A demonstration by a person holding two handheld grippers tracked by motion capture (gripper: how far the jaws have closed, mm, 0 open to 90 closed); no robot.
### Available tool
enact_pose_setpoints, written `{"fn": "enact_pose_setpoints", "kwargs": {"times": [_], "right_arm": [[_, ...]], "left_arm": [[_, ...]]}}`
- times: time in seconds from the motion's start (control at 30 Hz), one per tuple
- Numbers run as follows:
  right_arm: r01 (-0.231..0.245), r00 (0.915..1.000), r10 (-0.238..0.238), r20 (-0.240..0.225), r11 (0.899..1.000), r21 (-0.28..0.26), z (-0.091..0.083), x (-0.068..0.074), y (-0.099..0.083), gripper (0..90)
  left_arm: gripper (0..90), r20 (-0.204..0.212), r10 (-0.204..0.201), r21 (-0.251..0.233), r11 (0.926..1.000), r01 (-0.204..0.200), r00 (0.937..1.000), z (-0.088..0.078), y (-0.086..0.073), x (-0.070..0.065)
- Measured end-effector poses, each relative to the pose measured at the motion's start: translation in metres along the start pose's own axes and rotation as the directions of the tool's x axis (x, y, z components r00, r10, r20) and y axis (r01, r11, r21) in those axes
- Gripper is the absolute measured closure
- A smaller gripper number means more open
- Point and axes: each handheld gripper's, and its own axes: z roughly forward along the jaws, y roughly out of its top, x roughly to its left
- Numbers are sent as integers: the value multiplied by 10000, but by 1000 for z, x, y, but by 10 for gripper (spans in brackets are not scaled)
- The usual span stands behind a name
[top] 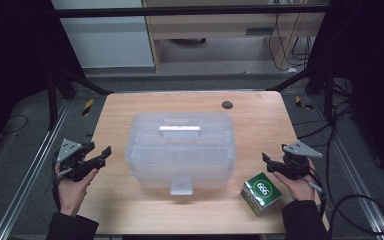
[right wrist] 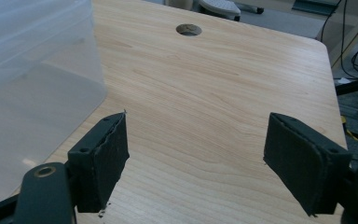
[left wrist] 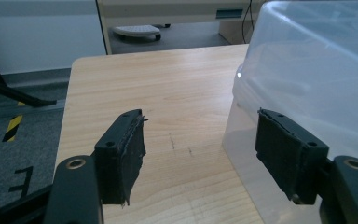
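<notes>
The clear box point(top: 180, 150) sat mid-tabletop point(top: 260, 115), its contents too hazy for me to read. My left tongs point(top: 102, 154) and right tongs point(top: 268, 160) flanked it, both gaping, empty, pointing inward.

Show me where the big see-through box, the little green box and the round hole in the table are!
see-through box point(top: 180, 150), high view, on the middle of its lid.
green box point(top: 261, 193), high view, on its top face.
round hole point(right wrist: 189, 30), right gripper view, on its dark centre.
</notes>
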Motion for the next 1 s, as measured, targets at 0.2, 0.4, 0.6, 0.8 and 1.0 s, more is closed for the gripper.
{"fn": "enact_pose_setpoints", "kwargs": {"times": [0.2,0.4,0.6,0.8,1.0], "right_arm": [[-86,9999,87,-65,9999,119,-1,1,1,219],[-127,9999,127,-81,9999,48,-4,0,3,222],[-208,9997,209,-123,9998,73,-4,0,4,232],[-195,9997,197,-148,9998,98,-5,0,4,238],[-169,9996,173,-208,9997,191,-4,2,5,238]], "left_arm": [[307,176,70,-148,9999,-67,9998,-5,10,0],[307,718,236,-251,9994,-219,9971,-7,23,-1],[314,1031,1141,-265,9934,-1120,9881,-8,44,-9],[326,1315,1878,-325,9822,-1851,9734,-9,63,-19],[326,1782,3419,-359,9393,-3411,9227,-8,85,-41]]}}
